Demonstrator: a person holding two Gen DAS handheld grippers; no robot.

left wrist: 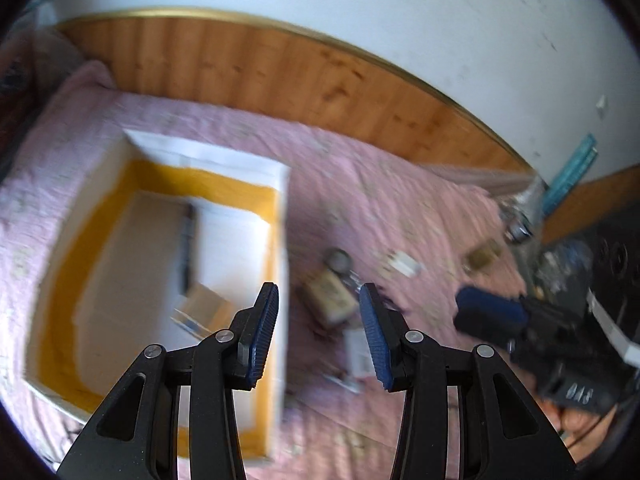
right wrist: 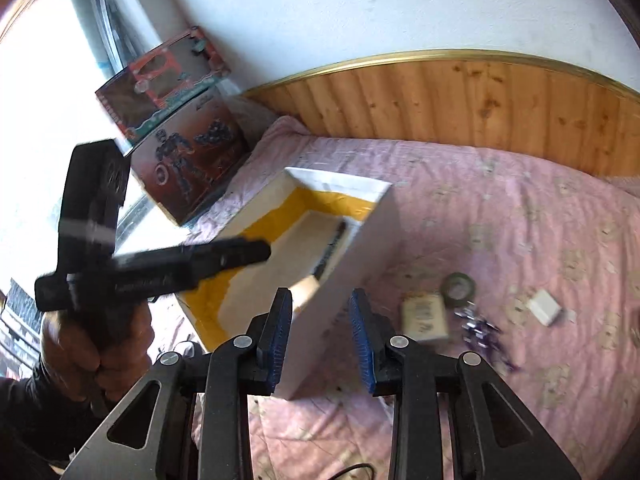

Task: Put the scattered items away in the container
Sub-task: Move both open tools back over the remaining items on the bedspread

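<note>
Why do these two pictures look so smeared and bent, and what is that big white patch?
Left wrist view: motion blur smears the box and the small things on the pink bedspread, while the left tool stays sharp. Right wrist view: the window is washed out to white, the other tool is blurred, and the headboard bows from the fisheye lens.
</note>
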